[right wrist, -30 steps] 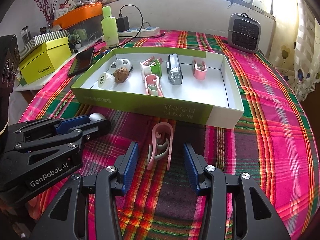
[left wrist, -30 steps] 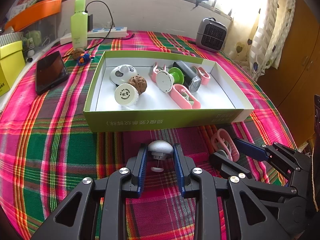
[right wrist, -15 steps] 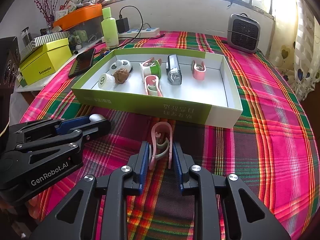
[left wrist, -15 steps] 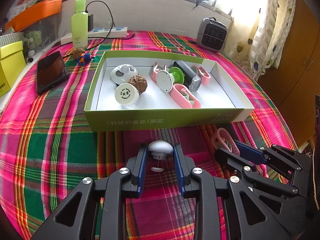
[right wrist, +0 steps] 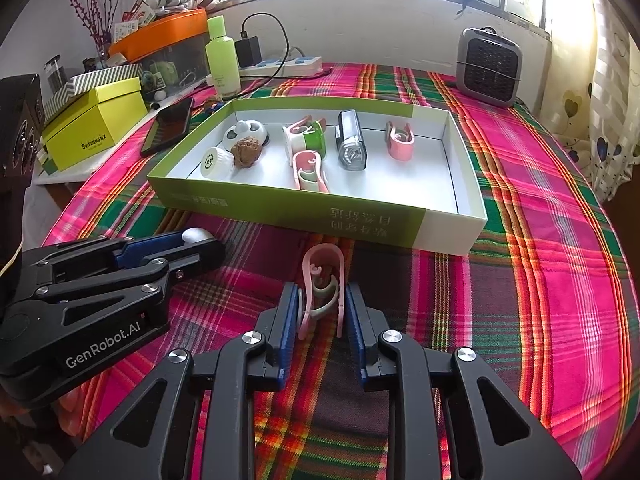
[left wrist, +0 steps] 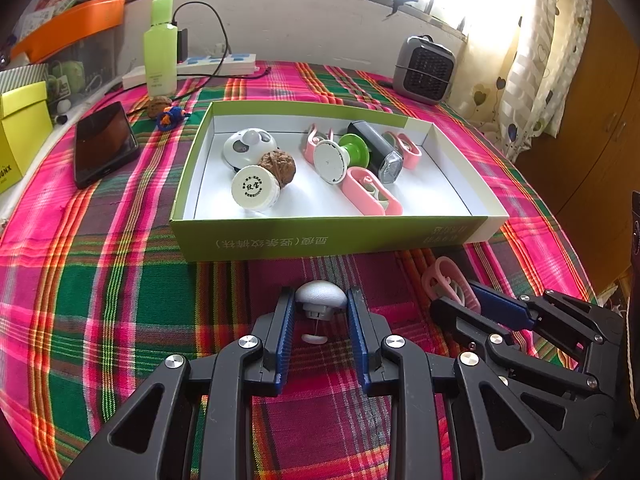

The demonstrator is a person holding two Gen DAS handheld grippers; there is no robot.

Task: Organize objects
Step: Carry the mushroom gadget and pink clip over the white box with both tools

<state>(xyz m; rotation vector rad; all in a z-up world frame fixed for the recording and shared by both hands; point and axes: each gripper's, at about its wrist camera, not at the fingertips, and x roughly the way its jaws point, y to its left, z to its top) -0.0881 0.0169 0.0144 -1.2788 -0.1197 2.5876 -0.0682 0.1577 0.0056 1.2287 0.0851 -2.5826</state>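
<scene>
Plaid tablecloth (left wrist: 100, 280); box (left wrist: 328, 236) of trinkets

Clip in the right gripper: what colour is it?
Pale pink, with a grey-green inner piece. The clip shows best in the right wrist view.

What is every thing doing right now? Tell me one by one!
Left gripper: shut on the white knob, down on the cloth.
Right gripper: shut on the pink clip, down on the cloth.
Green box: open, no lid, toys inside.
Phone: screen dark, lying flat.
Green bottle: upright, cap on.
Power strip: one black plug in.
</scene>
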